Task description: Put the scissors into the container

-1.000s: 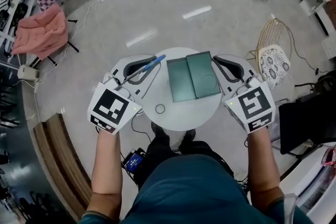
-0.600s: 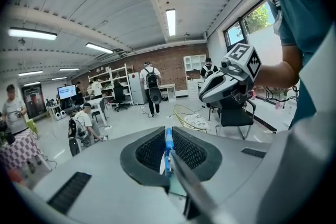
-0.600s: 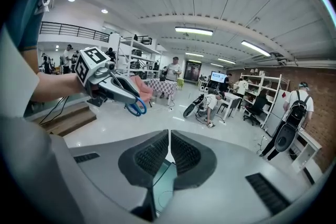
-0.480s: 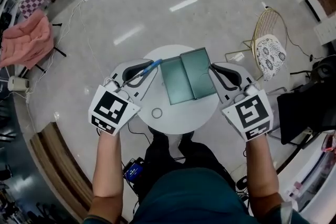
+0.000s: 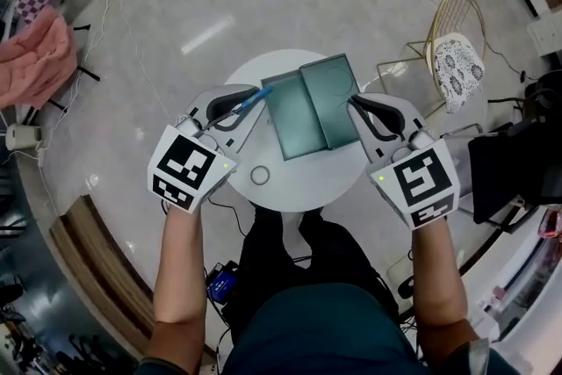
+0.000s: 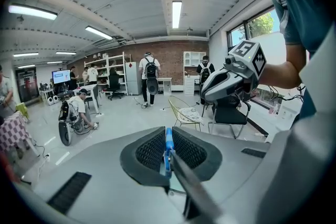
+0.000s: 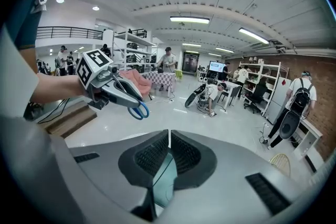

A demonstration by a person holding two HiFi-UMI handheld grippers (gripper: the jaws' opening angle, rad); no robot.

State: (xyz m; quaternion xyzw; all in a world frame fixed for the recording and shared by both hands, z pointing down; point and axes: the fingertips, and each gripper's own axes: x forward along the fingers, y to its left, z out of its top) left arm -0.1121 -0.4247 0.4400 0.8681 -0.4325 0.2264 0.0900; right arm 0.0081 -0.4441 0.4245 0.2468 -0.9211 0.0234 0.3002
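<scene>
head view is showing my left tongs (image 5: 248, 98) clenching the blue-handled scissors (image 5: 256, 97) just left of the green container (image 5: 312, 105) on the desk (image 5: 290, 189), handles forward, likely for lowering in; my right tongs (image 5: 356, 104) are hanging pinched together, empty, beside its right edge.

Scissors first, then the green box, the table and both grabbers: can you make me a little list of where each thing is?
scissors: blue handles, pinched in the left gripper, above the table's left side
container: green, lying open on the table
table: round, white, a small ring near its front edge
right gripper: jaws together, holding nothing, by the container's right side
scissors in container: not yet
</scene>
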